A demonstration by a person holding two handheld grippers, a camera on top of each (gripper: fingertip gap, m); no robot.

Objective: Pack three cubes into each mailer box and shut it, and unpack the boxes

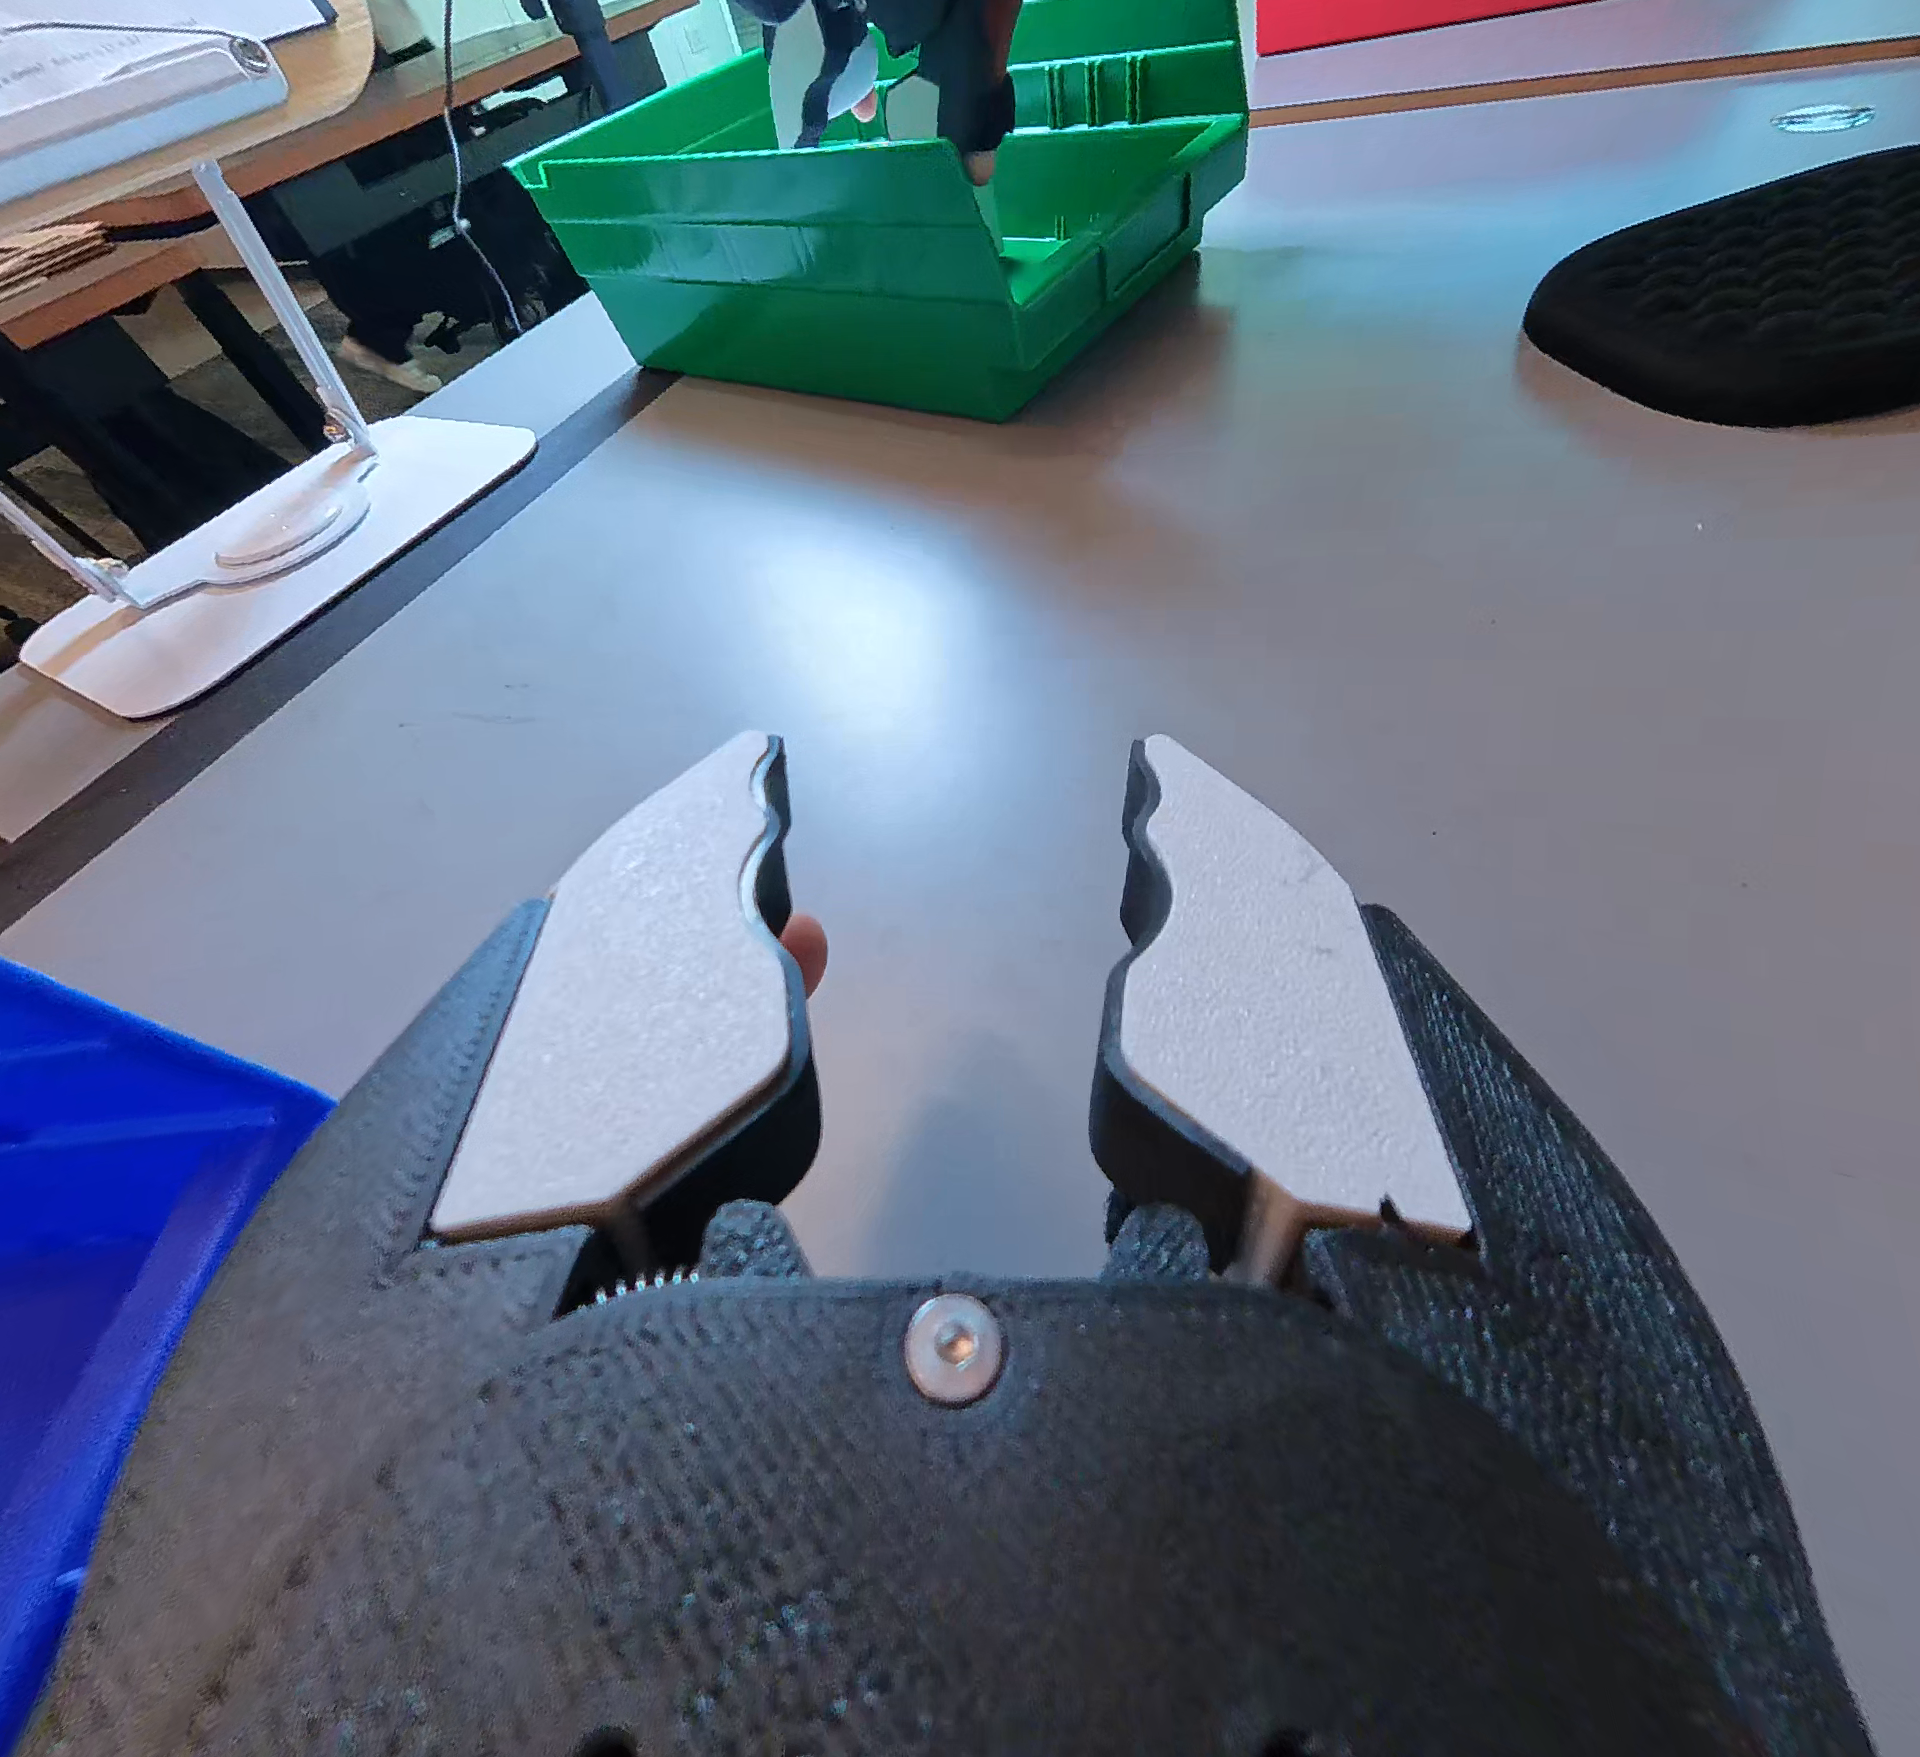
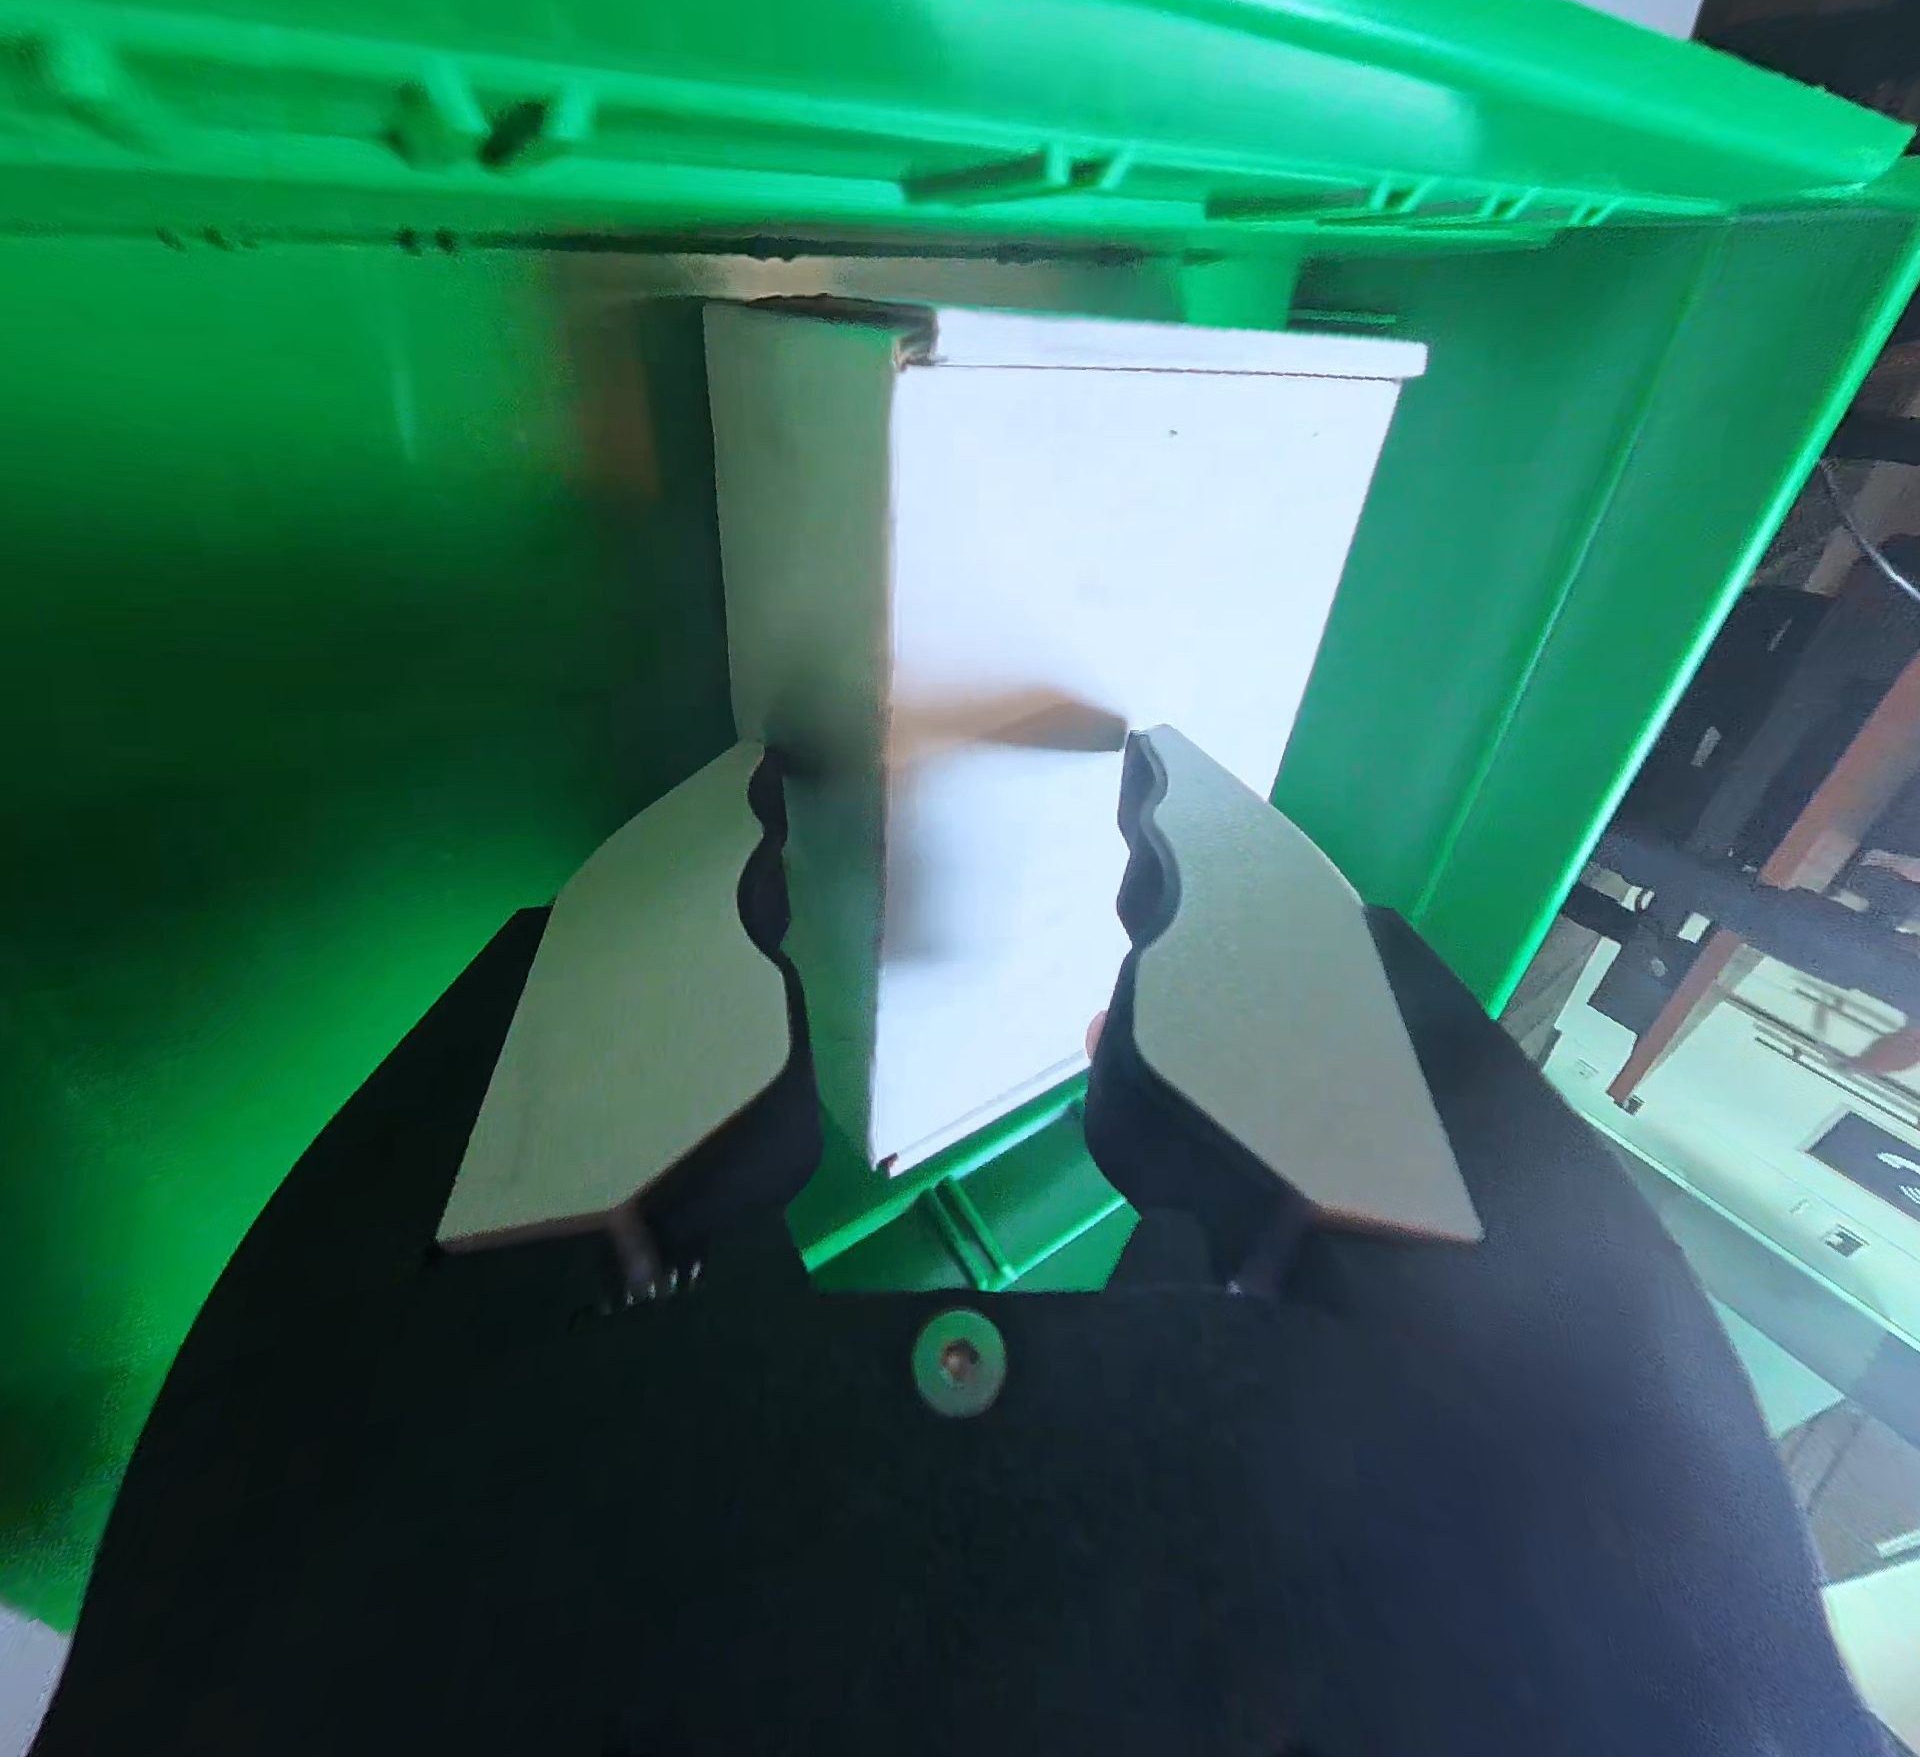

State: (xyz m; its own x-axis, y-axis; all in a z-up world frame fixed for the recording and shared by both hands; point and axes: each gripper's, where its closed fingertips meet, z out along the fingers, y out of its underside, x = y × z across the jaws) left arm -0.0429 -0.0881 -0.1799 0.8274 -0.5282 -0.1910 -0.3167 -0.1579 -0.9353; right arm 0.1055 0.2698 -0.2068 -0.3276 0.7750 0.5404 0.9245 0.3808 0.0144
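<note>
A white mailer box [image 2: 1122,544] stands on end inside the green bin [image 2: 312,564], close to its far wall. My right gripper [image 2: 951,751] points down into the bin, open, with one finger on each side of the box's near end. From the left wrist view the right gripper [image 1: 894,144] reaches over the green bin's [image 1: 831,273] near rim at the far side of the table. My left gripper [image 1: 956,751] is open and empty, low over the grey table [image 1: 1143,564]. No cubes show in either view.
A blue bin [image 1: 104,1188] sits at my left gripper's near left. A white stand base [image 1: 291,544] rests at the table's left edge, with a board above it. A black ribbed mat [image 1: 1745,294] lies at the right. A person stands in the far background. Across from one pair of fingers to the other is roughly 40 cm.
</note>
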